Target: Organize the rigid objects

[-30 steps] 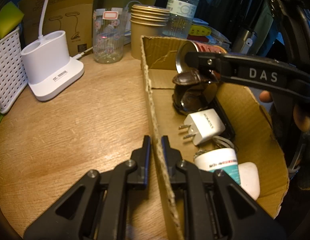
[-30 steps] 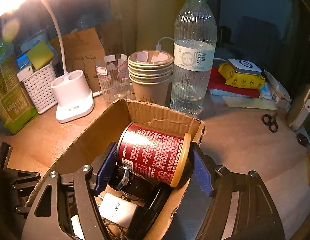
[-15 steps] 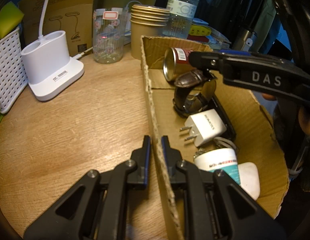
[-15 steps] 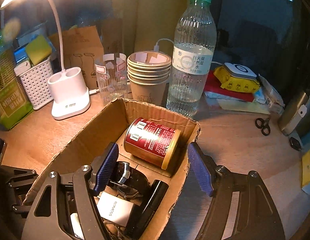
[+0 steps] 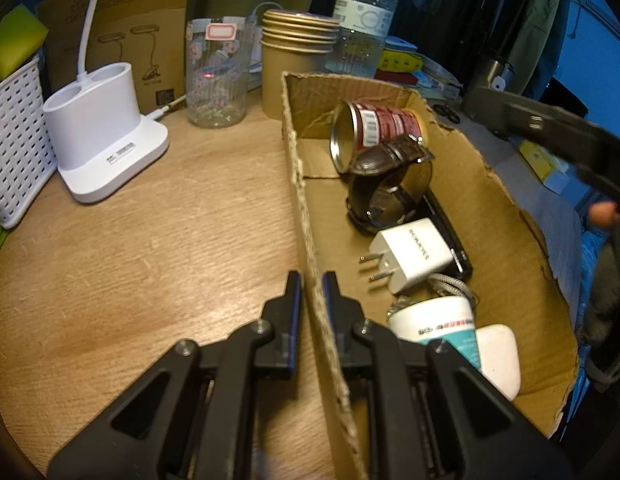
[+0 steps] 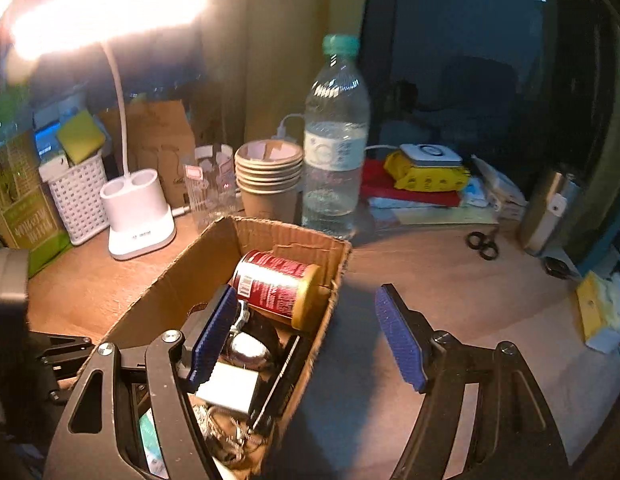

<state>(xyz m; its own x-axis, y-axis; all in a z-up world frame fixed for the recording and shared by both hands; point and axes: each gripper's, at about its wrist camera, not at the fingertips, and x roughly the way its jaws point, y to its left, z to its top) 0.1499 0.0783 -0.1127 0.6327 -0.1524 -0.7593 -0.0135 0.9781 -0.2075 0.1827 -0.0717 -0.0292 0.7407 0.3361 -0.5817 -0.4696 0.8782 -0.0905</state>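
Nearest you, your left tongs (image 5: pixel 311 292) are clenched on the near side wall of the cardboard box (image 5: pixel 505 216), one finger outside and one inside, steadying it on the bench (image 5: pixel 150 264). Your right tongs (image 6: pixel 306 336) hang released above the box's right wall, blue pads spread wide with nothing between them, the left pad (image 6: pixel 214 332) over the box interior and the other over bare bench.

Inside the box, from the near end: a white tube with a teal label (image 5: pixel 437 324), a white plug adapter (image 5: pixel 413 256) lying on a flat black device (image 5: pixel 449 236), then a wristwatch (image 5: pixel 389 188), and at the far end the red can (image 5: pixel 373 128), lying on its side and leaning against the watch strap. The can looks delivered, so you appear to be at the end of a placing step.

Next, you likely need to carry the right tongs clear of the wall and toward whatever loose rigid item remains; the scissors (image 6: pixel 482 245) far out on the bench are one candidate. Hold the box firm with the left.
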